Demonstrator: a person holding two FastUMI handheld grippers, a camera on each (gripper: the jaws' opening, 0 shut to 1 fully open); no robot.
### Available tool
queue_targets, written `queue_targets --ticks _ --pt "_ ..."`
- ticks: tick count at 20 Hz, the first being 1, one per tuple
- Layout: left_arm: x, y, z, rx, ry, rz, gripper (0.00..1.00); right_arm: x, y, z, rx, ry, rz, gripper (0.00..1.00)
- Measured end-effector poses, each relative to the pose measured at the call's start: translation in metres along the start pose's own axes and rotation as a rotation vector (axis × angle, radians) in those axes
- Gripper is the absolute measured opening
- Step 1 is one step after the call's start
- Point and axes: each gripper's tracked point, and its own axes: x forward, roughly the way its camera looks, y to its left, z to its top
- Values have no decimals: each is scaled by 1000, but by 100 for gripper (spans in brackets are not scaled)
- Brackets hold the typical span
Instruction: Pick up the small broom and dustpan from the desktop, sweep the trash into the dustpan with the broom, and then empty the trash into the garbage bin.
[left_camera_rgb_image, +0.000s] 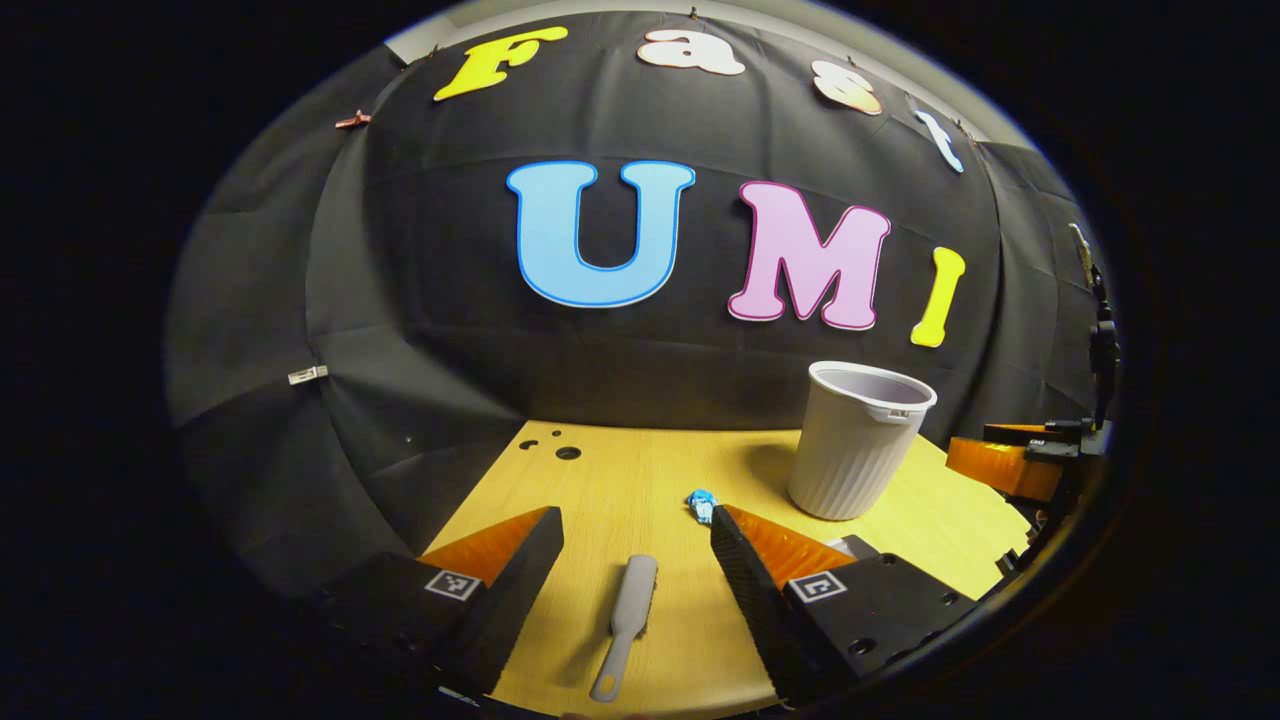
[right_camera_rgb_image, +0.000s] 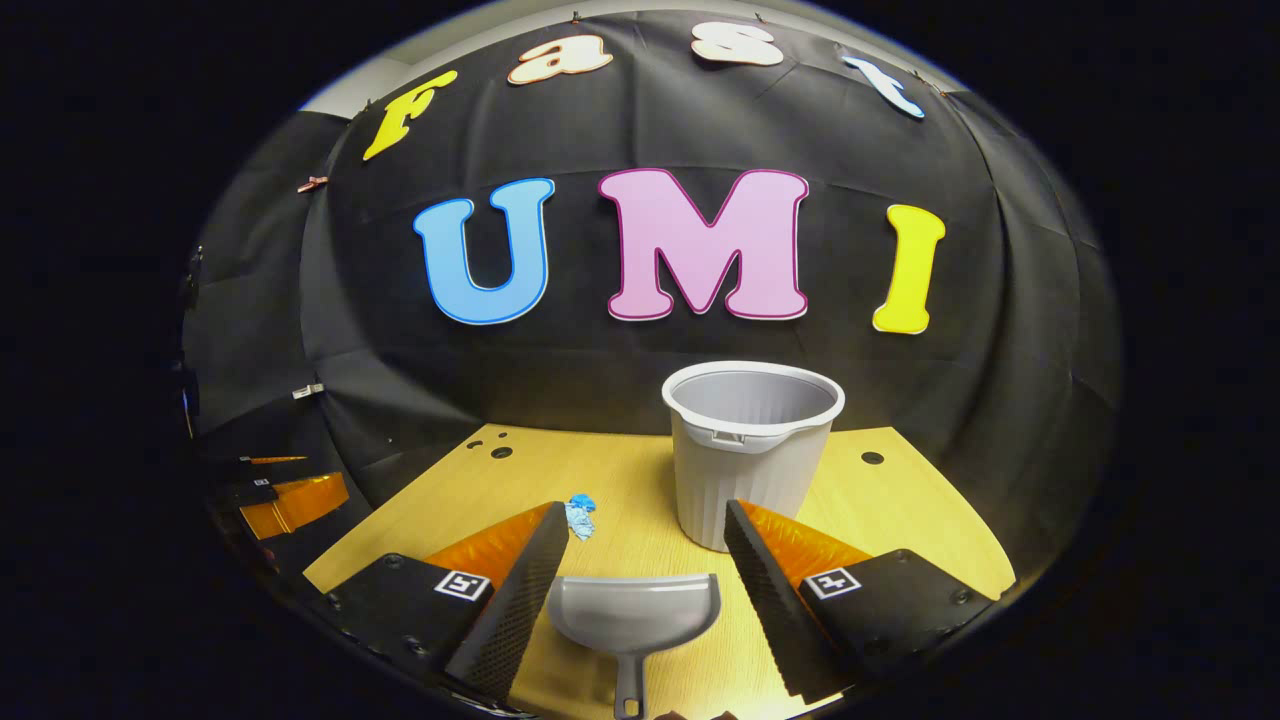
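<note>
In the left gripper view, the small grey broom (left_camera_rgb_image: 627, 622) lies flat on the wooden desktop (left_camera_rgb_image: 640, 480), handle toward me, between the fingers of my open left gripper (left_camera_rgb_image: 636, 530), which hovers above it. A blue crumpled scrap of trash (left_camera_rgb_image: 702, 504) lies just beyond the gripper's right fingertip. In the right gripper view, the grey dustpan (right_camera_rgb_image: 634, 618) rests on the desktop (right_camera_rgb_image: 640, 480) with its handle pointing at me, between the fingers of my open right gripper (right_camera_rgb_image: 646, 525). The blue trash (right_camera_rgb_image: 580, 516) sits by the left fingertip. Neither gripper holds anything.
A grey ribbed garbage bin (left_camera_rgb_image: 860, 440) stands upright at the back right of the desk, also straight ahead as the bin (right_camera_rgb_image: 750, 445) in the right gripper view. The other gripper (left_camera_rgb_image: 1020, 460) shows at the right edge. Small holes (left_camera_rgb_image: 567, 452) mark the desk's far left corner.
</note>
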Motion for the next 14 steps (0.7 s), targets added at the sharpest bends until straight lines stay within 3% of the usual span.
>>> queue_targets --ticks 5,10,14 --pt "14 13 -35 32 105 21 95 0 -10 -12 -6 36 -13 98" --pt "36 10 -89 6 264 -39 96 0 -23 -22 -10 61 -38 98" --pt "52 20 -135 29 384 -39 96 -9 -32 -32 -7 109 -51 98"
